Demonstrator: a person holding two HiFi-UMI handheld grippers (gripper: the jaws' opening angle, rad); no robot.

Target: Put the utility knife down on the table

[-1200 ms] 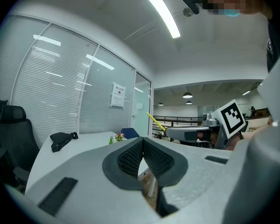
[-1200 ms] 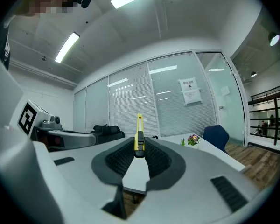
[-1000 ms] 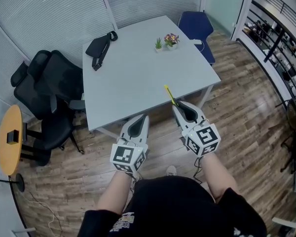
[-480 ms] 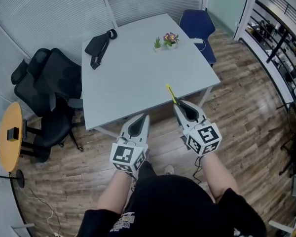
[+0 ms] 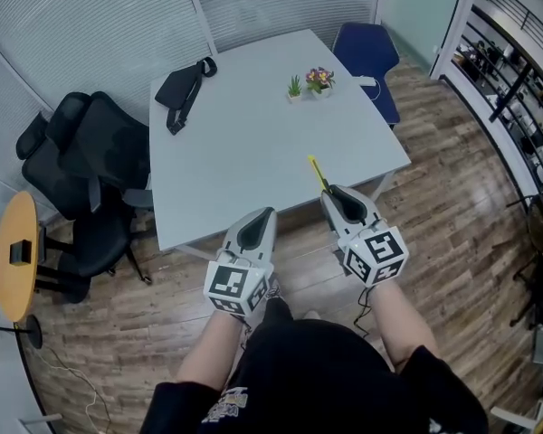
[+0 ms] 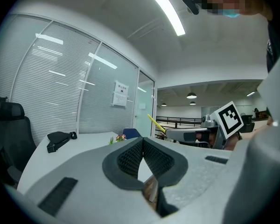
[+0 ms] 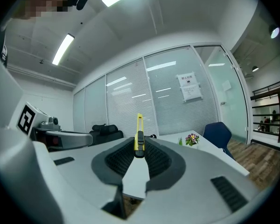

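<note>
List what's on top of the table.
On the table: a black bag near the far left corner, small potted plants toward the far right. The utility knife is clamped in the right gripper, not laid down; it hides a tabletop strip.

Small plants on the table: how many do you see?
2: a green plant and, right beside it, a flowering plant, both near the table's far edge. None seems hidden.

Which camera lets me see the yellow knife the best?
The right gripper view. There the utility knife stands close up, pointing upward, pinched between the jaws of the right gripper. The head view shows it only as a thin yellow strip above the table's near edge. The left gripper view catches just a small yellow sliver farther off.
</note>
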